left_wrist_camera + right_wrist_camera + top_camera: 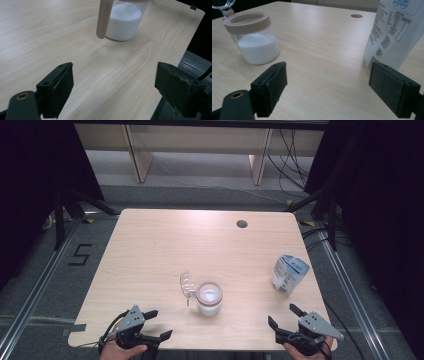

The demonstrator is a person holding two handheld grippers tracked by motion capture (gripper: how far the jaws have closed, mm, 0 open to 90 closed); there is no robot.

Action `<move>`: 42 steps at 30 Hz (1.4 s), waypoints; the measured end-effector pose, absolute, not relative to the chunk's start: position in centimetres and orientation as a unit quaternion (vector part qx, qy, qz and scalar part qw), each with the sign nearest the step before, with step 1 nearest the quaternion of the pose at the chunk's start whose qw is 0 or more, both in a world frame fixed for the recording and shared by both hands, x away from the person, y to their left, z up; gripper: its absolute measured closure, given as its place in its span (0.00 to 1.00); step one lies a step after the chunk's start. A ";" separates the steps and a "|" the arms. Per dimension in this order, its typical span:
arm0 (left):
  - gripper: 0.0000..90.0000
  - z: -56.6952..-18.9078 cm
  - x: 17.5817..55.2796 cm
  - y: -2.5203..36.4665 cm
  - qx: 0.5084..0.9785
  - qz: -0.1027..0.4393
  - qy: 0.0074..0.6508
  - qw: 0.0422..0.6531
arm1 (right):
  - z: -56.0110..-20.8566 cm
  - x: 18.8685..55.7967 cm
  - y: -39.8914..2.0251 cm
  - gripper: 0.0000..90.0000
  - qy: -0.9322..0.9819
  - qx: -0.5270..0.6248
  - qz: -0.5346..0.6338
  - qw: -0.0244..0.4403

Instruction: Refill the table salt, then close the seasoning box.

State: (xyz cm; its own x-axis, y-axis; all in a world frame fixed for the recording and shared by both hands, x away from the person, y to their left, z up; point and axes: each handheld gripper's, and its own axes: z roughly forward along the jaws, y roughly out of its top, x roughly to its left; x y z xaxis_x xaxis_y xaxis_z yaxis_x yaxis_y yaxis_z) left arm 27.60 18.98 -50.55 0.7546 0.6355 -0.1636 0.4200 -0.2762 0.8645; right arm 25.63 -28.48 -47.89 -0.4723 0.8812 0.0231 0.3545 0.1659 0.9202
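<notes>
A clear jar point(209, 298) with a beige rim stands near the table's middle front, about a third full of white powder point(123, 21). Its hinged clear lid point(187, 284) hangs open on the jar's left. A white and blue pouch point(288, 273) stands upright at the right side. My left gripper point(154, 324) rests open at the front left edge, jaws wide apart, the jar point(125, 17) ahead of it. My right gripper point(283, 317) sits open at the front right, with the jar point(253, 37) to its left and the pouch point(395, 32) close on its right.
The wooden table point(165, 250) has a round cable hole point(242, 224) at the back right. Cables lie on the floor beyond the far edge. Black stands flank both sides of the table.
</notes>
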 end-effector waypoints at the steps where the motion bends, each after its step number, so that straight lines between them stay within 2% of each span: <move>1: 0.17 -50.5 27.6 19.0 0.791 0.108 0.336 0.500 | -47.9 25.5 -28.3 0.18 0.716 0.430 0.479 0.270; 5: 0.17 -50.4 27.6 19.0 0.781 0.099 0.354 0.505 | -48.1 24.9 -27.9 0.18 0.723 0.427 0.474 0.263; 7: 0.17 -50.4 27.7 19.0 0.780 0.100 0.353 0.507 | -48.2 24.7 -27.6 0.18 0.726 0.430 0.478 0.245; 17: 0.17 -49.4 28.2 18.4 0.764 0.099 0.368 0.521 | -48.3 24.4 -27.0 0.18 0.743 0.412 0.468 0.245; 22: 0.24 -48.6 28.8 18.3 0.757 0.098 0.374 0.526 | -48.4 24.4 -26.8 0.18 0.742 0.417 0.470 0.235; 28: 0.39 -47.6 29.9 18.0 0.741 0.096 0.385 0.541 | -48.4 24.4 -26.8 0.18 0.745 0.414 0.467 0.238; 37: 0.73 -46.8 30.6 16.6 0.747 0.108 0.362 0.547 | -48.5 24.4 -26.8 0.19 0.746 0.416 0.465 0.235; 39: 0.78 -46.5 30.7 16.5 0.749 0.115 0.356 0.547 | -48.4 24.5 -26.9 0.19 0.747 0.408 0.460 0.253; 42: 0.82 -46.2 30.9 16.3 0.744 0.122 0.364 0.547 | -48.5 24.4 -26.8 0.19 0.747 0.411 0.462 0.245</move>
State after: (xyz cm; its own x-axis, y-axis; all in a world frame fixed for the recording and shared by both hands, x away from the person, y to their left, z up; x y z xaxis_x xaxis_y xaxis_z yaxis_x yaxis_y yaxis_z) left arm 30.88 16.25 -46.19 0.7053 0.6749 -0.2171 0.4085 -0.1366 0.9025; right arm 24.42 -26.77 -48.47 -0.5410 0.8409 0.0134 0.3877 0.2352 0.8913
